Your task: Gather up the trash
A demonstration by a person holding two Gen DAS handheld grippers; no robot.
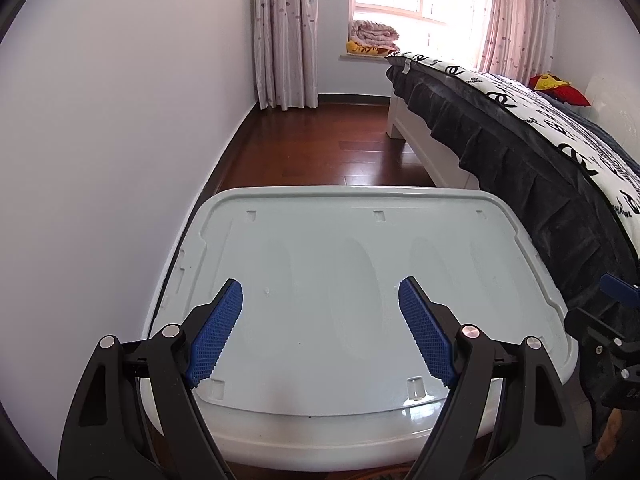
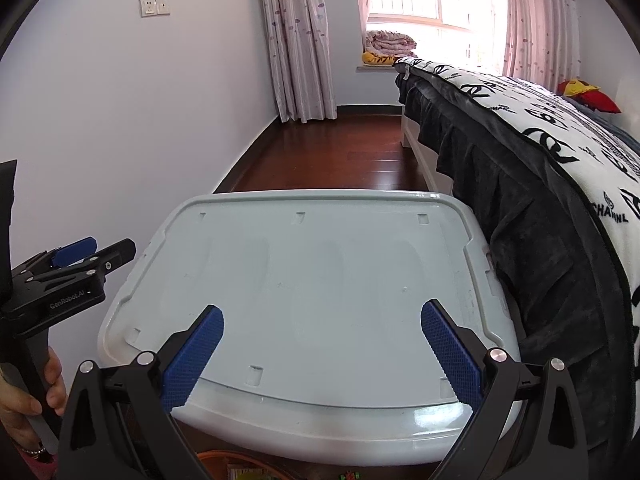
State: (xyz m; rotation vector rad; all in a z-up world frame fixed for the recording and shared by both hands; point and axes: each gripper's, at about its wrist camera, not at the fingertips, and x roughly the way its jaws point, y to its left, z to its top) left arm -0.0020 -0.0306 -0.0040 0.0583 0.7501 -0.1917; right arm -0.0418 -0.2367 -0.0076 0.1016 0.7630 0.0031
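Note:
No loose trash shows on the box lid or the floor. My left gripper point(image 1: 320, 292) is open and empty above a pale grey storage box lid point(image 1: 320, 248). My right gripper point(image 2: 322, 316) is open and empty above the same lid point(image 2: 312, 264). The left gripper also shows from the side at the left edge of the right wrist view point(image 2: 80, 252). Part of the right gripper shows at the right edge of the left wrist view point(image 1: 612, 320). At the bottom edge of the right wrist view an orange rim point(image 2: 240, 460) with small coloured items inside peeks out below the box.
A bed with a black-and-white cover point(image 1: 540, 128) stands right of the box, its dark skirt point(image 2: 520, 216) touching the box side. A white wall point(image 1: 100, 140) runs along the left. Dark wooden floor point(image 1: 328, 148) leads to curtains point(image 1: 284, 32) and a window sill with folded bedding point(image 1: 372, 34).

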